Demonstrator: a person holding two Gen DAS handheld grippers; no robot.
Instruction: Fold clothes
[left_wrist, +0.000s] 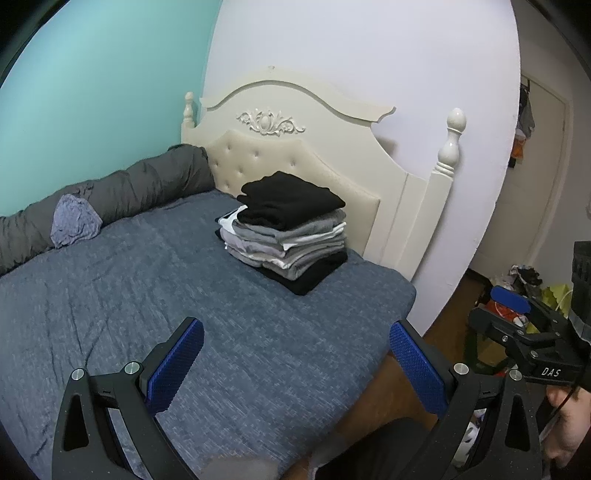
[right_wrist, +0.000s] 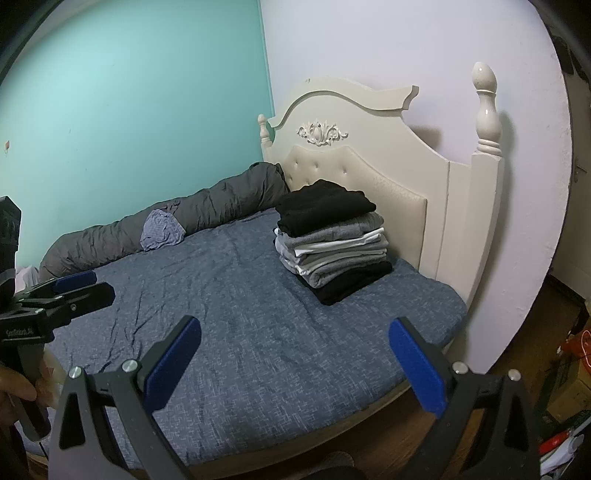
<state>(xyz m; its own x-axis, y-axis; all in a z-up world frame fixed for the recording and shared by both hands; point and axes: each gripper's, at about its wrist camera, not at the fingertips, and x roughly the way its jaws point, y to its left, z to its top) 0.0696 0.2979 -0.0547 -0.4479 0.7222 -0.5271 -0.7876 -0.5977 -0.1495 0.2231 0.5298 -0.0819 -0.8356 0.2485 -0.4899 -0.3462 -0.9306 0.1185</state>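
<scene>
— Looking along the left gripper (left_wrist: 295, 354), how do its jaws stand?

— Spread wide, blue pads apart, nothing between them. It hangs over the near edge of the bed (left_wrist: 110, 295).

— And the right gripper (right_wrist: 293, 354)?

— Same: spread and empty, above the blue bedspread (right_wrist: 240, 314) near the bed's corner.

— Where are the clothes?

— A stack of folded clothes (left_wrist: 288, 236) sits well ahead of both grippers, at the far end just in front of the cream headboard (left_wrist: 295, 155). Black garments lie at top and bottom, with grey and white ones between.

— Anything else out there?

— A crumpled blue-grey garment (left_wrist: 75, 221) lies far left, against a rolled grey duvet (left_wrist: 129, 184) by the teal wall (left_wrist: 92, 92), well apart from the stack.

— Do the grippers touch any cloth?

— Neither does.
</scene>
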